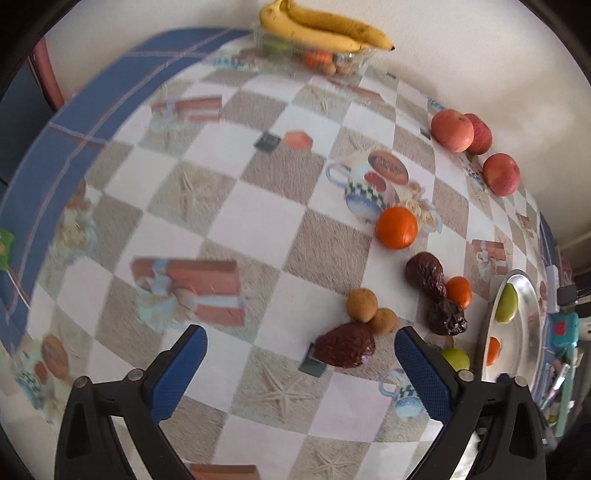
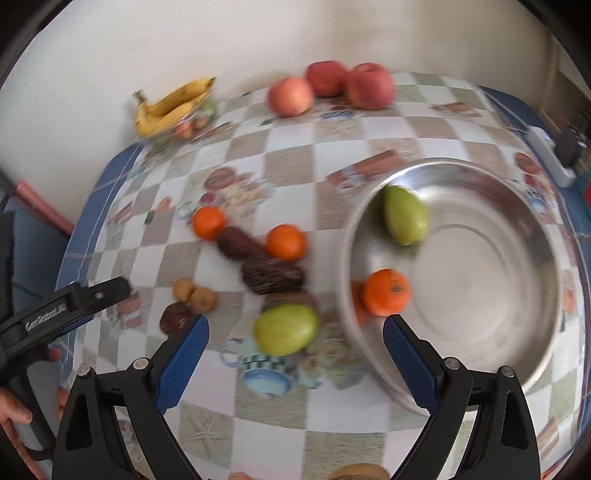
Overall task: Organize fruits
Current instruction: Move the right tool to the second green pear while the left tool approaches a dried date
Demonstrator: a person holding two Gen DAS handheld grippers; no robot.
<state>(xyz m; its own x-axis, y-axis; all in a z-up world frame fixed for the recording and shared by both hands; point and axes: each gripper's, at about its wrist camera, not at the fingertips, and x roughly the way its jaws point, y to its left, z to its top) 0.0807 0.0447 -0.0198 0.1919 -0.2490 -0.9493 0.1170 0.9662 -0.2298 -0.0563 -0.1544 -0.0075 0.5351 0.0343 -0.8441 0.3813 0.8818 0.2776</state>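
Steel bowl, your right side of the table: holds one green pear against the far-left wall and one orange at the near-left wall.

Your right gripper: jaws wide apart, empty, hovering over a second green pear that lies on the cloth just outside the bowl's left rim.

Your left gripper: jaws wide apart, empty, low over the cloth; a dark date lies between its fingertips, nearer the right one.

Loose on the cloth:
- two small tan fruits, touching, just beyond that date
- two more dates, end to end
- two oranges flanking them
- three apples near the wall
- bananas atop a clear tray of blurred fruit at the far corner
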